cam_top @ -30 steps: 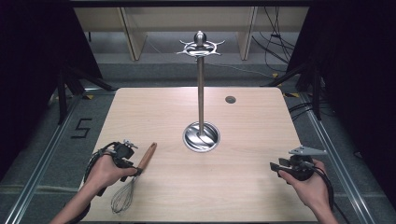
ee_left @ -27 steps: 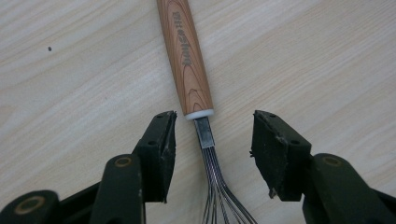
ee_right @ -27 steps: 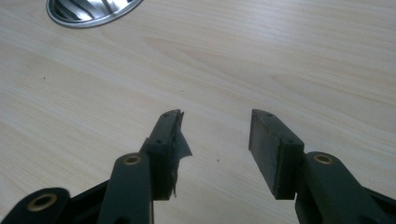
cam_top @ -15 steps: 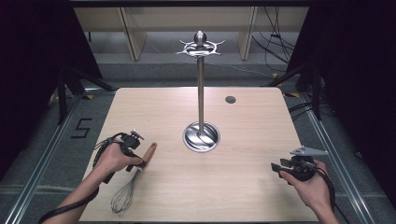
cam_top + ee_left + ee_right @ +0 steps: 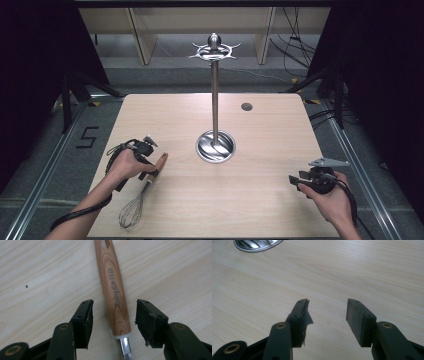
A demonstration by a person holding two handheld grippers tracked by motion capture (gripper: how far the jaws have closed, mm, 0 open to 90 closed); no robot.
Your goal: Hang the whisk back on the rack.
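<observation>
My left tool [image 5: 113,322] straddles the whisk handle [image 5: 113,290], jaws released, handle running toward twelve o'clock, apparently not yet touching; right tool [image 5: 327,320] idles open.

Worktop [image 5: 270,210] mostly open: I see bare wood across the whole middle and far half.

Main obstacle is the metal stand [image 5: 215,100], upright at centre, its round base [image 5: 215,145] on the wood and a spoked hook crown at the top; anything crossing at height must go round the pole.

Whisk [image 5: 142,192] lies flat near the left front, wooden handle [image 5: 113,290] pointing toward the stand's base but well apart from it.

My left gripper [image 5: 113,313] has its jaws spread either side of that handle, a gap on both sides.

My right gripper [image 5: 327,312] hovers over bare wood at the right front, jaws apart, base rim far ahead.

Small dark disc [image 5: 246,106] sits flat, far right of pole.
</observation>
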